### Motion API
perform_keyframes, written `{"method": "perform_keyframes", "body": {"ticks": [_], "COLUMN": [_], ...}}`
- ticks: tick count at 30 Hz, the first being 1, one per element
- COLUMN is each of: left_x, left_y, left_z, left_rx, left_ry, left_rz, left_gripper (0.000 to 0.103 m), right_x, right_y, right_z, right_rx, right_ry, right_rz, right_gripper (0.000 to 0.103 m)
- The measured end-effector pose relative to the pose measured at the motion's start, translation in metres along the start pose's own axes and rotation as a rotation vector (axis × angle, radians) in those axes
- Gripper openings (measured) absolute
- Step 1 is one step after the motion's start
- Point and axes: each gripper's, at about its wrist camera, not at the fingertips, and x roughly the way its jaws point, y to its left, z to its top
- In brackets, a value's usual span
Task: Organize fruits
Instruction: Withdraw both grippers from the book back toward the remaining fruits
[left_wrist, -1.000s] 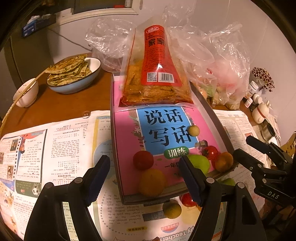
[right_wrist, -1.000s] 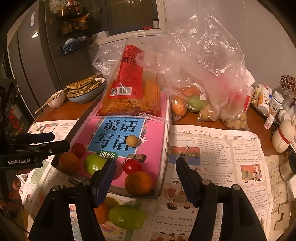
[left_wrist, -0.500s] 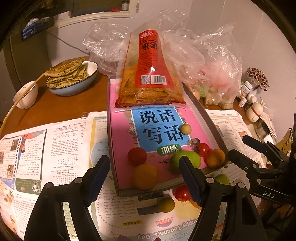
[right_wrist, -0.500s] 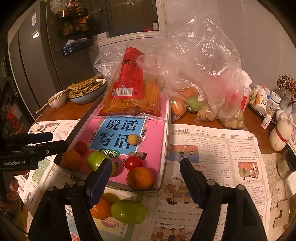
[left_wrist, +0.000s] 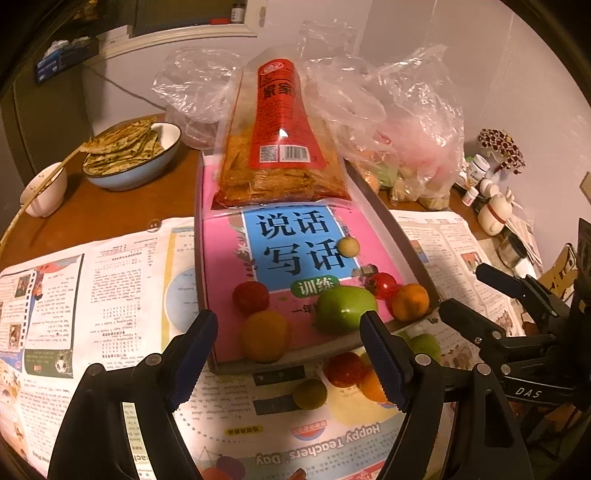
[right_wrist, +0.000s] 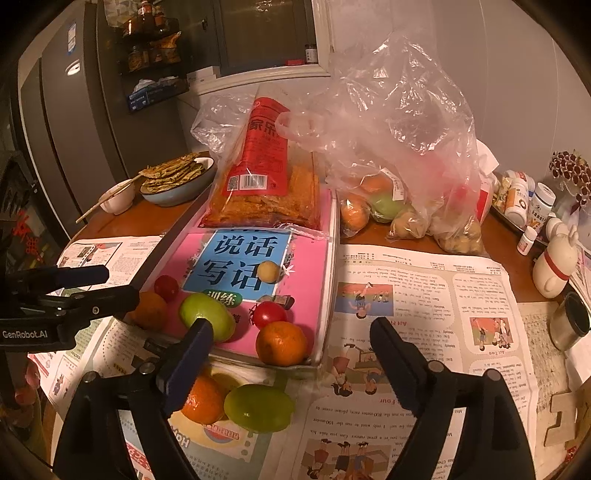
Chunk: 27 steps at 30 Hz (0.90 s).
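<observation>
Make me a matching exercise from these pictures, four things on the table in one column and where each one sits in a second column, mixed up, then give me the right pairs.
Things:
1. snack bag
2. flatbreads
3. green fruit
4. pale round fruit

Places:
A. on the newspaper, in front of the tray
B. on the blue title panel of the pink book
C. in the blue bowl
D. at the far end of the tray, leaning back against the plastic bags

Pairs: 1-D, 2-C, 3-A, 4-B
</observation>
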Motion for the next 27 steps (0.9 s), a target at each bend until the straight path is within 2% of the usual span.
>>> {"method": "perform_keyframes", "body": {"ticks": [27], "left_x": [-0.009], "left_y": [-0.021], "left_z": [-0.025], "left_rx": [0.066], "left_ry": [0.02], "left_rz": [-0.048], "left_gripper": [0.08], "right_x": [-0.012], "right_y": [-0.001], "right_z": [-0.02], "right_rx": [-0.015], "right_ry": [0.018], "right_rz": [-0.012], "right_gripper": [0.091]}}
